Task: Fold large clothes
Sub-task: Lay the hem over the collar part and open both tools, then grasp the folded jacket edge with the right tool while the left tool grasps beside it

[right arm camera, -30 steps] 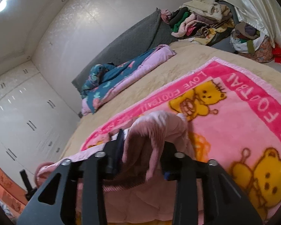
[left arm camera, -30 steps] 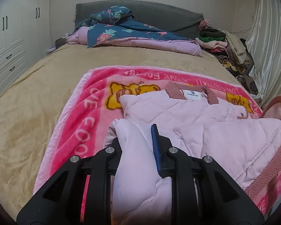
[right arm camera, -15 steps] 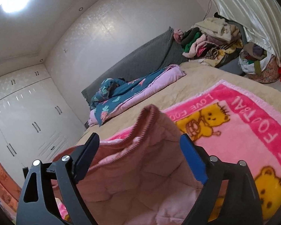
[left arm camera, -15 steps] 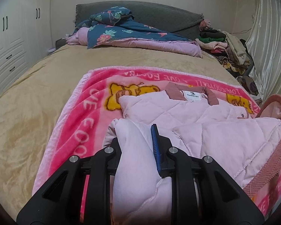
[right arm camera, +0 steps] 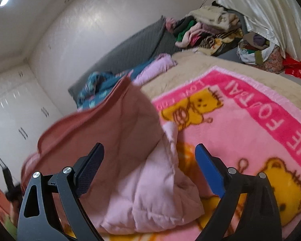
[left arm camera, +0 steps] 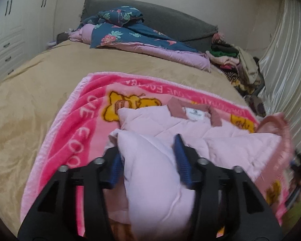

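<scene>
1. My left tool [left arm camera: 148,160] is opening; a puffy fold of the pink quilted jacket [left arm camera: 190,132] sits between its blue pads [left arm camera: 181,160], which no longer squeeze it.
2. My right tool [right arm camera: 148,168] is also opening and stands very wide, with the jacket's [right arm camera: 142,172] bunched edge and dusty-rose lining rising loose between the fingers, touching neither pad as far as I can see.
3. The jacket lies on the bright pink bear blanket [left arm camera: 82,120], collar and white label towards the headboard, one side folded over its middle.
4. The blanket is spread on the tan bed [left arm camera: 26,104].
5. A blue floral quilt [left arm camera: 130,34] lies at the head of the bed, and a heap of clothes [right arm camera: 206,28] sits by the curtain.
</scene>
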